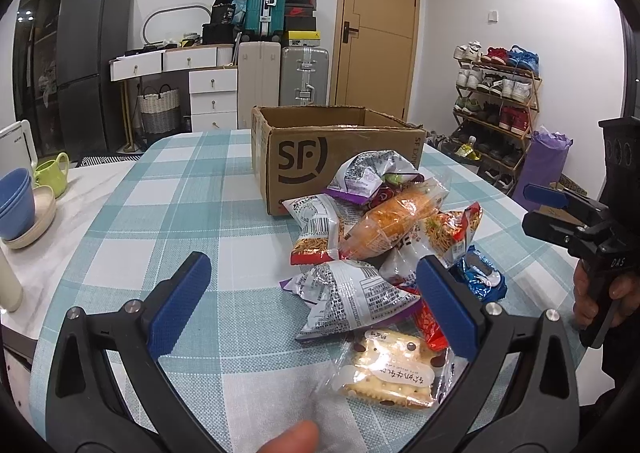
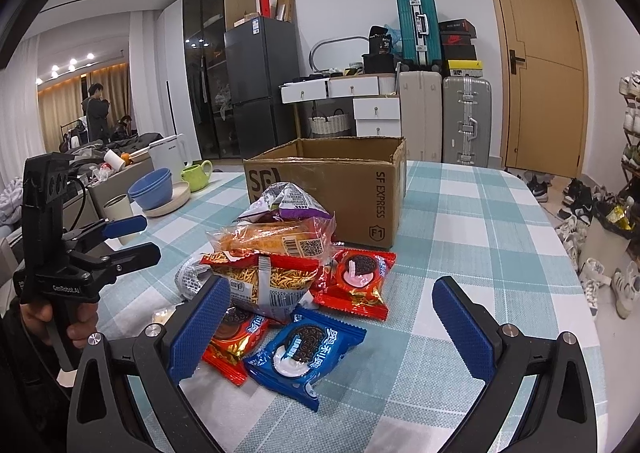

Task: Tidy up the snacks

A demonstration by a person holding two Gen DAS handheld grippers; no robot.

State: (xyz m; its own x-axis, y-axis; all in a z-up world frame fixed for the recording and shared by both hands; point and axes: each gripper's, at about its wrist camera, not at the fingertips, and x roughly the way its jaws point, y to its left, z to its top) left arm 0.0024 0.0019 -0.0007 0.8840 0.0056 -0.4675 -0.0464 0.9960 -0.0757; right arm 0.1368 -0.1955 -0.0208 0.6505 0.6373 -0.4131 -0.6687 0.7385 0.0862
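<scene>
A pile of snack packets (image 1: 384,229) lies on the checked tablecloth in front of an open cardboard SF box (image 1: 340,157). My left gripper (image 1: 316,293) is open, its blue pads either side of a silver-purple packet (image 1: 352,297) and a clear cracker packet (image 1: 392,369). My right gripper (image 2: 332,325) is open above a blue Oreo packet (image 2: 306,353), with red Oreo packets (image 2: 356,283) and a noodle snack bag (image 2: 276,281) behind. The box (image 2: 332,189) stands beyond the pile. Each gripper shows in the other's view: the right one (image 1: 560,213) and the left one (image 2: 124,237).
Blue bowls (image 1: 16,201) on a plate and a green mug (image 1: 52,173) stand at the table's left edge. A white cylinder (image 1: 10,285) stands nearer left. A shoe rack (image 1: 496,101) is off the table to the right.
</scene>
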